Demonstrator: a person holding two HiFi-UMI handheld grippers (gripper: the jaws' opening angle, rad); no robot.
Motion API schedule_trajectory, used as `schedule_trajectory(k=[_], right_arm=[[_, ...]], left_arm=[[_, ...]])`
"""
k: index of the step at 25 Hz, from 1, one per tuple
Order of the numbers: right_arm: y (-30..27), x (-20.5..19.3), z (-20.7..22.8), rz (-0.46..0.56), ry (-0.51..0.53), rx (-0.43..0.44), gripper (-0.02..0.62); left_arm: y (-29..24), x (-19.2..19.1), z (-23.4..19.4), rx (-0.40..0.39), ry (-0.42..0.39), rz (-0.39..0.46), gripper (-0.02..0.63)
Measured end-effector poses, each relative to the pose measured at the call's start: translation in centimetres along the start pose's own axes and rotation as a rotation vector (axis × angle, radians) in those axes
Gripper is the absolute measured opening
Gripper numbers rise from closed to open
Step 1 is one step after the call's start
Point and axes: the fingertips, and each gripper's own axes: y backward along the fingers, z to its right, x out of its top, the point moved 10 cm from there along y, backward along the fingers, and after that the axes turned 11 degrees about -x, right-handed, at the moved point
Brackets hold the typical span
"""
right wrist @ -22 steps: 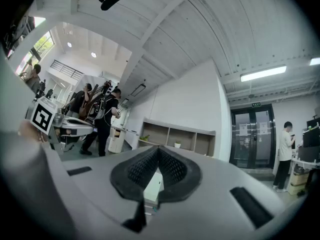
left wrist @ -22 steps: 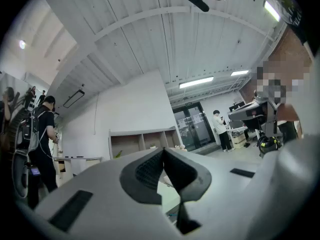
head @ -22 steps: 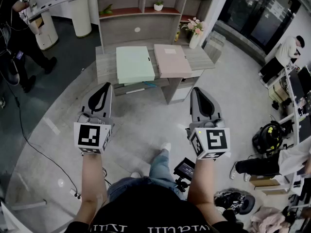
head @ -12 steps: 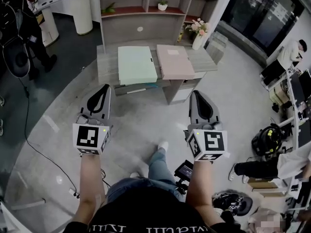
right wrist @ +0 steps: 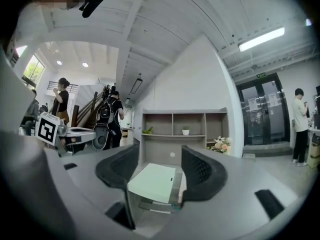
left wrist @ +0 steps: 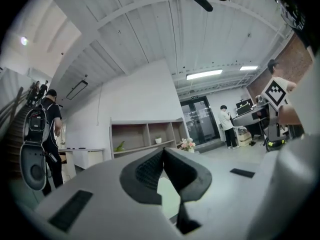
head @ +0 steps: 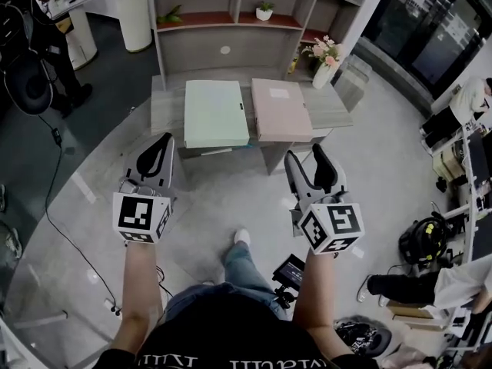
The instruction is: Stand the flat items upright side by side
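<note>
Presently: green folder [head: 216, 112] and pink folder [head: 281, 110], laid flat side by side on the desk [head: 164, 108], not yet stood upright. Short of the desk, left gripper [head: 163, 140] is held closed, empty; right gripper [head: 305, 154] parted, seemingly readied for grasping.

A low grey desk [head: 166, 108] stands on the pale concrete floor [head: 223, 194] before an open shelf unit [head: 201, 52], with dark glass doors [head: 415, 21] at right and a ceiling strip light [right wrist: 261, 38] overhead.
</note>
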Motion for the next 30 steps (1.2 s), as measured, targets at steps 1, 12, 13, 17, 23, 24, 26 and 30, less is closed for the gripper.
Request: schedule_trajectory(k=[1,12,13,17,23,24,26,30], right_arm=[[-1.3,-0.2,0.5,-0.007,-0.013,0.015,0.3],[-15.8,-0.7,7.4,-0.101,-0.088,0.141,0.364],[-17.1,-0.8,8.0,-0.108,-0.089,0.144,0.364],[-21.6,-1.1,10.1,-0.134,-0.077,0.168,0.362],[-26.7,-2.6,11.5,-0.176,-0.119,0.249,0.362],[-27.3,-3.0,11.5,-0.19,-0.133,0.266,0.362],[-28.5,-3.9,11.2,-0.223,-0.153,0.297,0.362],[-30.4,-6.3,10.0,-0.296,-0.165,0.336,0.362]], left_arm=[[-1.0,-0.2,-0.4,0.01,0.004,-0.003,0.014],[-11.9,-1.3,-3.4,0.124,0.01,-0.049,0.014],[-12.8,-1.4,-3.6,0.137,0.011,-0.052,0.014],[-16.1,-2.2,-4.3,0.185,0.022,-0.068,0.015],[-19.3,-3.6,-5.1,0.231,0.027,-0.1,0.015],[-19.5,-3.8,-5.3,0.236,0.027,-0.107,0.014],[-19.7,-4.2,-5.8,0.248,0.03,-0.119,0.014],[-19.3,-5.4,-7.0,0.271,0.04,-0.143,0.015]])
